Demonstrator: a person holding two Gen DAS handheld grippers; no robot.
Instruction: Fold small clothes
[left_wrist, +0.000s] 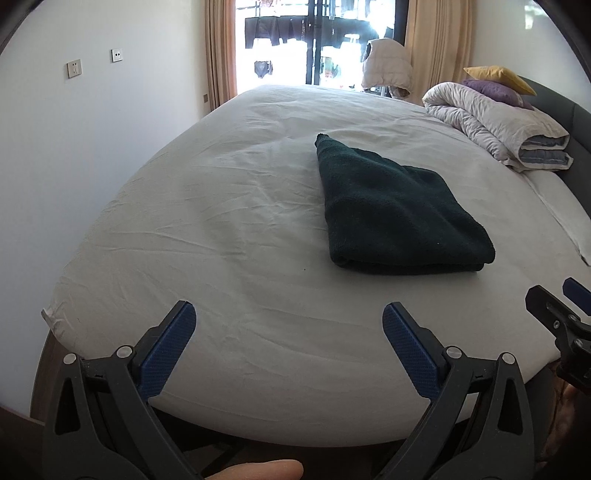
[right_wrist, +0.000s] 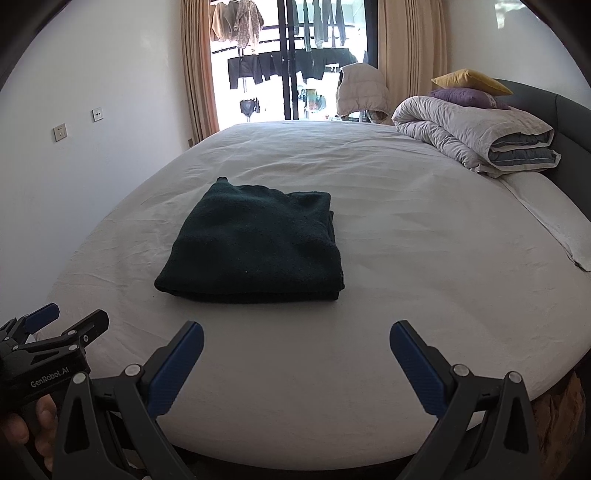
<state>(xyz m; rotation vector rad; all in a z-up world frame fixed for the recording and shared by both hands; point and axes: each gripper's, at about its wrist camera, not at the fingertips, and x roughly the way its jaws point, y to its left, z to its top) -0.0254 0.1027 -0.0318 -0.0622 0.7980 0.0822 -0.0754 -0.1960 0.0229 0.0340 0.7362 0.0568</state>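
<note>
A dark green garment lies folded into a thick rectangle on the white bed sheet, with one narrow end poking out toward the window. In the right wrist view the same garment sits left of centre on the sheet. My left gripper hovers open over the bed's near edge, short of the garment and to its left. My right gripper is open too, just in front of the garment, nothing between its blue pads. Each gripper shows at the edge of the other's view: the right gripper and the left gripper.
A rolled quilt with a purple pillow and a yellow pillow lies at the far right by the dark headboard. Beyond the bed are a glass door with curtains and a pale jacket. A wall runs along the left.
</note>
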